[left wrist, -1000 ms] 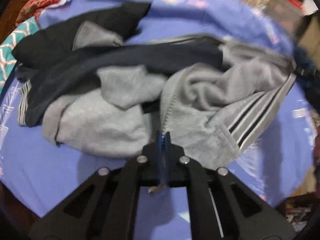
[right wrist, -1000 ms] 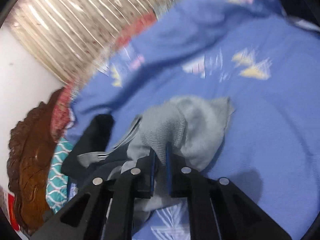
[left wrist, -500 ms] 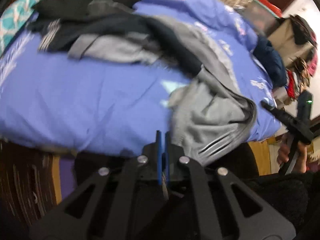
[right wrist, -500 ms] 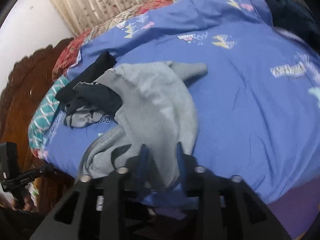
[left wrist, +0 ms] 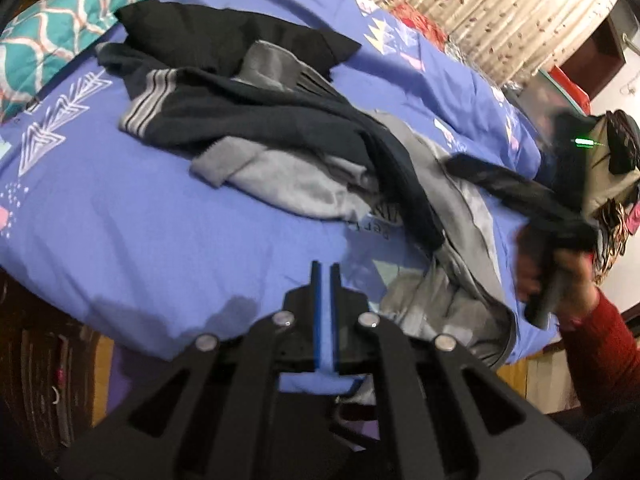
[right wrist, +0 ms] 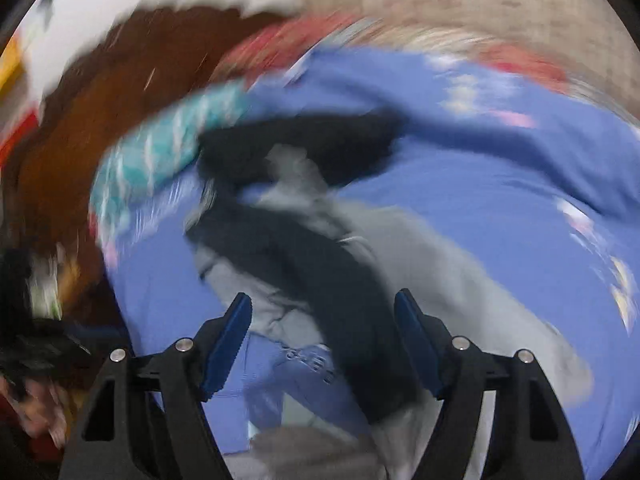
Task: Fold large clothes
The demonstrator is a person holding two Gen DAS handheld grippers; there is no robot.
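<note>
2 grippers above bed (left wrist: 120, 216): left gripper (left wrist: 325, 280) jaws closed, empty; right gripper (right wrist: 322, 316) jaws opening over grey-and-black jacket (left wrist: 288, 128), nothing gripped.

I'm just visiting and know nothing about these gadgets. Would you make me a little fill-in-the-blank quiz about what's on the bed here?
1. The crumpled clothes lie on a bedsheet whose main colour is ____.
2. The left gripper has its jaws ____, with no cloth between them.
3. The pillow at the bed's far corner has a wavy pattern on a ____ ground.
4. The person's sleeve beside the bed is ____.

Missing words: blue; shut; teal; red
</note>
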